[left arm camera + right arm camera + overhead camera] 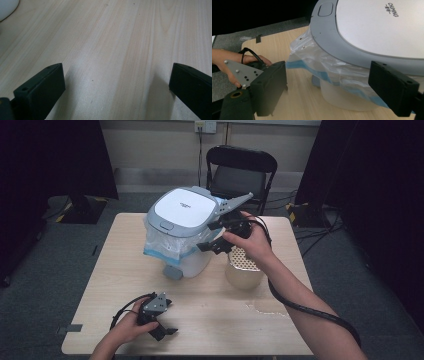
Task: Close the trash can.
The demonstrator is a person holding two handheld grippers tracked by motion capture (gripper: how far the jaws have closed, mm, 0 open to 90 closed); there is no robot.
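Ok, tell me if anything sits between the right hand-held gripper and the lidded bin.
Nothing visible does. The right hand-held gripper hovers open beside the white lidded bin, its jaws facing the plastic bag overhanging under the rim. The perforated container stands on the table off to the side, out of the path.

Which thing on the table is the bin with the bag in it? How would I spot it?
Look at the far half of the wooden table. The white bin stands there, with a flat grey-and-white lid. A clear bag with a blue stripe hangs from under the lid, unlike the small open cup beside it.
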